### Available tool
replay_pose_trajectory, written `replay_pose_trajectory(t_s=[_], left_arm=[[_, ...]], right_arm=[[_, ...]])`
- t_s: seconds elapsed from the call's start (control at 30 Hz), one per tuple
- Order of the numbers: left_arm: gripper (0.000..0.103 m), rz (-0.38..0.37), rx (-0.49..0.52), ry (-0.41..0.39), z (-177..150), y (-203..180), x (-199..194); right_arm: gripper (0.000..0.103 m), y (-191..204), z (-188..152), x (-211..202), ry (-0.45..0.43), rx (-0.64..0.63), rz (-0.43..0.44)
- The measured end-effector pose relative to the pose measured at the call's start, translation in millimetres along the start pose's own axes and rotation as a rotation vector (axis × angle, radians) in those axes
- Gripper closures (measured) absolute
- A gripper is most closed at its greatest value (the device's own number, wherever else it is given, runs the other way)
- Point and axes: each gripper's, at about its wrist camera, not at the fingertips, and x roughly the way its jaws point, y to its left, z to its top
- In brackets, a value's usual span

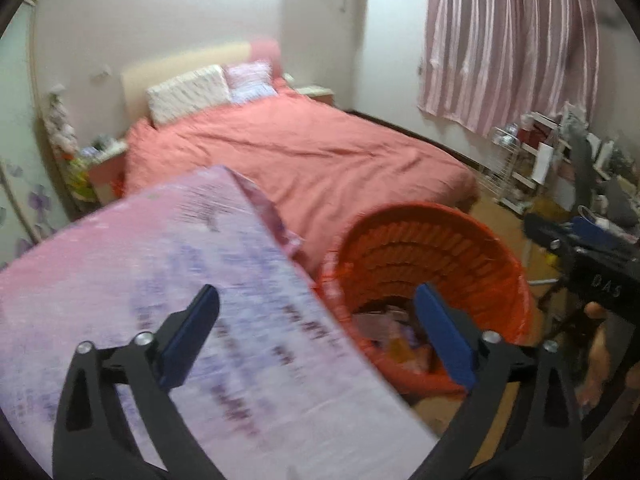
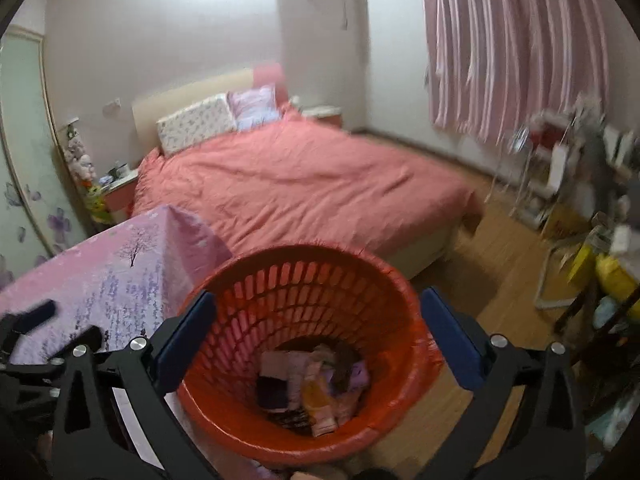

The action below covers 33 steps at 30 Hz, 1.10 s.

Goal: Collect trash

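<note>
The right gripper (image 2: 316,336) is held wide open and empty over the red basket (image 2: 304,280), where the trash (image 2: 312,392) is seen at the bottom. The left gripper (image 1: 316,336), equally wide and empty, is poised above the pink tablecloth (image 1: 140,280), beside the basket.

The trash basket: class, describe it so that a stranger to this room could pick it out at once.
Start at the big bed with the salmon-pink cover, then look to the wooden floor at its foot. There, beside a table under a lavender-print cloth, stands the trash basket. It alone is bright orange-red plastic with slotted walls, with wrappers at its bottom.
</note>
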Motion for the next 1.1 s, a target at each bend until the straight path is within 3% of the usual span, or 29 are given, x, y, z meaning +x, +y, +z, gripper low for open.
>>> replay_pose_trajectory(t_s=[0.13, 0.5, 0.63, 0.9, 1.1], left_arm=[[0.004, 0.11, -0.012, -0.076, -21, 21, -48], [0.004, 0.302, -0.144, -0.166, -92, 64, -153], [0.004, 0.353, -0.178, -0.192, -118, 71, -179], [0.004, 0.372, -0.274, -0.198, -153, 83, -213], [0.004, 0.382, -0.305, -0.157, -163, 85, -221]], right_arm=[[0.002, 15, -5, -35, -0.064, -0.074, -0.108], [0.002, 40, -41, -130, -0.223, -0.084, -0.053], [0.002, 55, -64, -141, -0.265, -0.076, -0.157], [0.002, 62, -87, -143, -0.101, -0.01, -0.041], [0.002, 75, -98, -152, -0.056, -0.052, -0.121]])
